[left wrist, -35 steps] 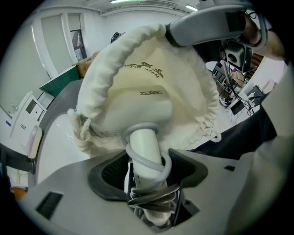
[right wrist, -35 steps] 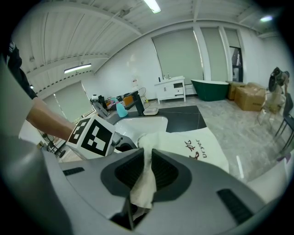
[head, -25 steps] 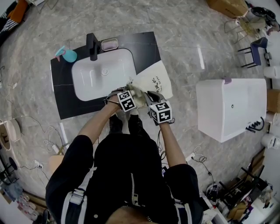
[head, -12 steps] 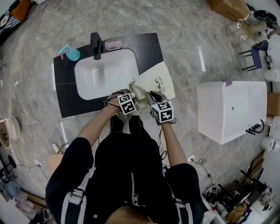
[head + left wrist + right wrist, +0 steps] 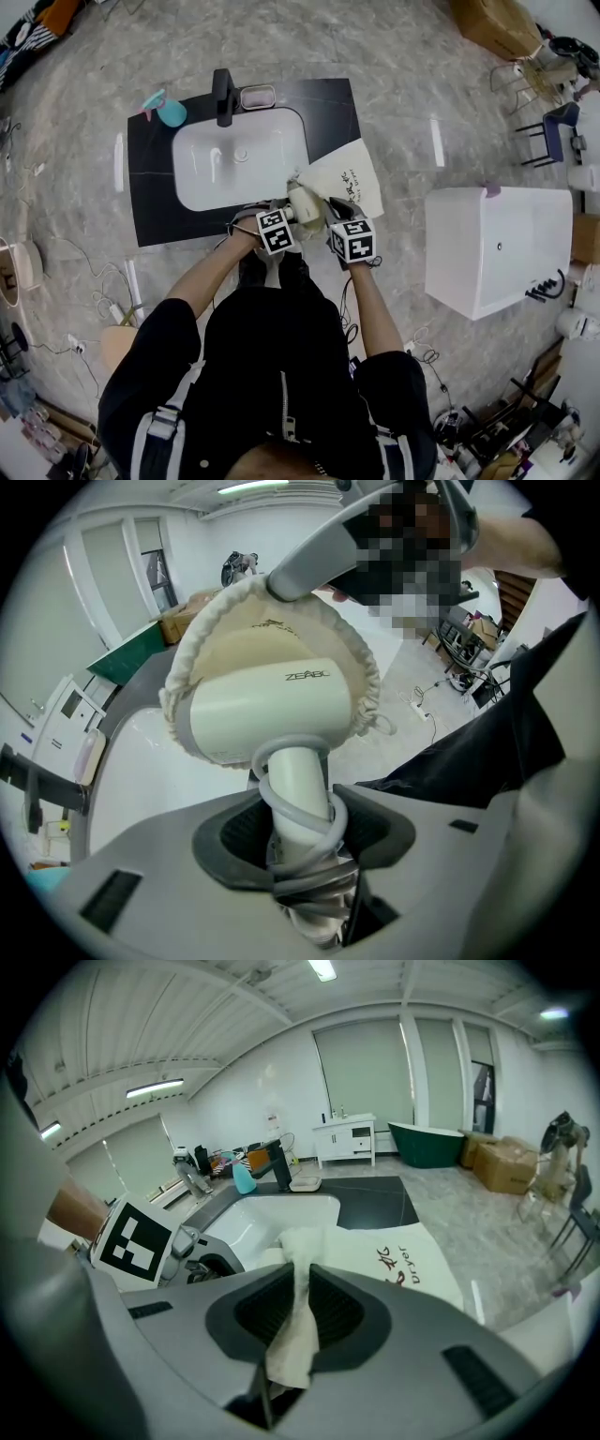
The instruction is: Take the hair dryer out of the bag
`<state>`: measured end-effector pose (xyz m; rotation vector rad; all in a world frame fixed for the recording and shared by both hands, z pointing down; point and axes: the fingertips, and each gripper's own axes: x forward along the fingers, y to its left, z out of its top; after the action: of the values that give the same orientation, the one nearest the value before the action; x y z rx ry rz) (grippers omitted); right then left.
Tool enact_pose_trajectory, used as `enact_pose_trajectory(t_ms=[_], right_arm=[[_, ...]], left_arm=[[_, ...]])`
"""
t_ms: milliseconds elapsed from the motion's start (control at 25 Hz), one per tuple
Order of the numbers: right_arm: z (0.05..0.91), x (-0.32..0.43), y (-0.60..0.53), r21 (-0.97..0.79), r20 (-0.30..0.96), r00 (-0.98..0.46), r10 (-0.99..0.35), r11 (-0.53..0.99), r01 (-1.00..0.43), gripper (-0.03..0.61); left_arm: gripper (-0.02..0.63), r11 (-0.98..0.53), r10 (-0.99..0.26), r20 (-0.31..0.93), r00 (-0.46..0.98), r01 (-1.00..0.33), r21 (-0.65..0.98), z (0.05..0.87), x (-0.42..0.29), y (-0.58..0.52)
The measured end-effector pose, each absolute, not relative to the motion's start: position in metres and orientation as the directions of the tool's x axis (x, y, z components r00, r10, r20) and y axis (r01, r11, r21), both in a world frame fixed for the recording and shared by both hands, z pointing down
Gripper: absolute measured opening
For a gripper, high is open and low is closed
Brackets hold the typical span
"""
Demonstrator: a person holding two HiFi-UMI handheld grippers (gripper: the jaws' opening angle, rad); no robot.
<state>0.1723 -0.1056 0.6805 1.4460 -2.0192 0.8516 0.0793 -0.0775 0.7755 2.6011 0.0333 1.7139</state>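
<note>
Counts around the sink [image 5: 202, 178]
Behind it: one faucet [image 5: 223, 96], one dish [image 5: 258, 96], one bottle [image 5: 169, 111]. At its near corner: one bag [image 5: 349, 178], one dryer [image 5: 305, 206], two grippers, left gripper [image 5: 305, 836] and right gripper [image 5: 302, 1312]. Well apart: one tub [image 5: 497, 248].

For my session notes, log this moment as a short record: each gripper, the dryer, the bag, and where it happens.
left gripper: shut on the hair dryer handle
right gripper: shut on a fold of the bag
hair dryer: handle out, body at bag's gathered mouth
place: above the sink counter front edge

Glossy smooth plastic hair dryer [image 5: 272, 703]; matt cloth bag [image 5: 349, 173].
</note>
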Motion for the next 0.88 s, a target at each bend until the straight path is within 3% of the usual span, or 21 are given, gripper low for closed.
enact_pose_trajectory(t_ms=[880], right_arm=[[0.703,0.157,-0.11,-0.195,0.759,-0.294,-0.581,0.228,-0.954,0.058]], left_arm=[[0.219,-0.987,-0.021,0.893,0.449,-0.151,0.053,0.761,0.03,-0.074]])
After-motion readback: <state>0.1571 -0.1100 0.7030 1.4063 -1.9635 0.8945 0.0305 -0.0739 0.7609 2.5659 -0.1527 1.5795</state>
